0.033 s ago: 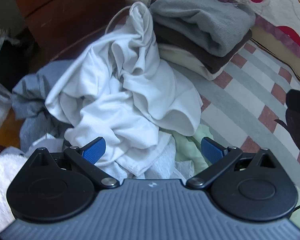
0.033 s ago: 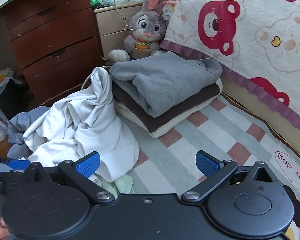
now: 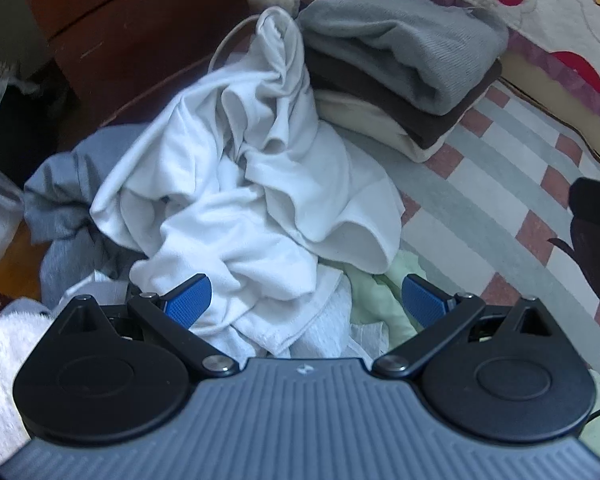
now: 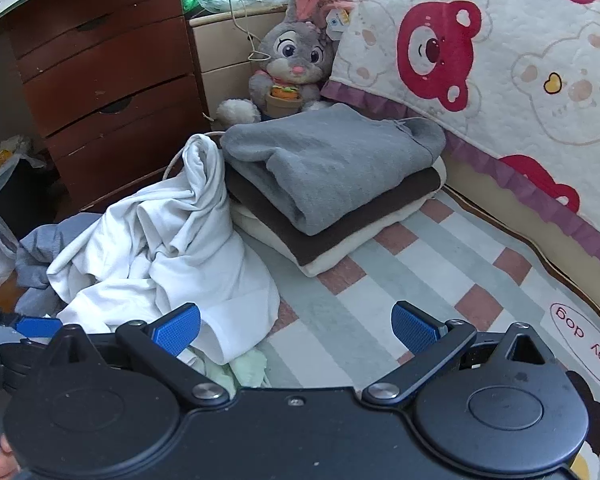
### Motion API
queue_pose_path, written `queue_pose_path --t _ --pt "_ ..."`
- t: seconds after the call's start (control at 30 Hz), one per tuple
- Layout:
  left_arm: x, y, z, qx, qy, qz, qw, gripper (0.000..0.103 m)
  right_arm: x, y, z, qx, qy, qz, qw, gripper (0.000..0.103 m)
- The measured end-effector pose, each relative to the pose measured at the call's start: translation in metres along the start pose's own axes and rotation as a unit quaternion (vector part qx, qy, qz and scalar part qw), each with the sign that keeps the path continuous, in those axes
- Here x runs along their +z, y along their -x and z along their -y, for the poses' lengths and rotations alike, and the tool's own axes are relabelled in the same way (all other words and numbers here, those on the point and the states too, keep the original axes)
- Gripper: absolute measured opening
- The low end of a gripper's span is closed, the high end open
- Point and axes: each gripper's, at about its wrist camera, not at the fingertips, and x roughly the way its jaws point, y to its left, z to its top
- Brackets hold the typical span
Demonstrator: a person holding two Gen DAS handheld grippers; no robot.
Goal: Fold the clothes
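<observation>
A crumpled white garment lies on top of a heap of unfolded clothes; it also shows in the right wrist view. A pale green piece and a grey-blue piece lie under it. A folded stack, grey over brown over cream, stands behind. My left gripper is open just above the heap's near edge, holding nothing. My right gripper is open over the striped mat, at the white garment's right edge, holding nothing.
A striped and checked mat covers the floor. A wooden drawer unit stands at the back left. A plush rabbit sits behind the stack. A bed with a bear-print quilt runs along the right. A white towel lies at the left.
</observation>
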Motion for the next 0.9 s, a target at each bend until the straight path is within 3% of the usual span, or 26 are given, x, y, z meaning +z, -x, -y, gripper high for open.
queue_pose_path --t 0.2,0.4,0.63,0.7,0.9 --pt "0.007 -0.004 -0.002 -0.007 0.003 -0.027 0.9996 0.102 -0.003 0.0 -0.003 0.0 0.006 0.006 1.0 0.103" --pt "0.001 -0.004 -0.003 -0.011 -0.006 -0.008 0.9999 0.103 -0.005 -0.001 -0.006 0.0 0.013 0.011 1.0 0.103" --pt "-0.001 -0.012 0.0 -0.024 -0.002 -0.023 0.9995 0.103 -0.009 -0.001 -0.009 0.0 0.02 0.018 1.0 0.103" --pt "0.0 -0.014 0.0 -0.041 -0.009 -0.038 0.9984 0.103 -0.006 -0.001 -0.002 -0.001 0.002 0.019 1.0 0.103" --pt "0.001 -0.016 0.0 -0.04 -0.008 -0.047 0.9981 0.103 -0.01 -0.006 0.008 0.001 -0.035 0.009 0.999 0.103"
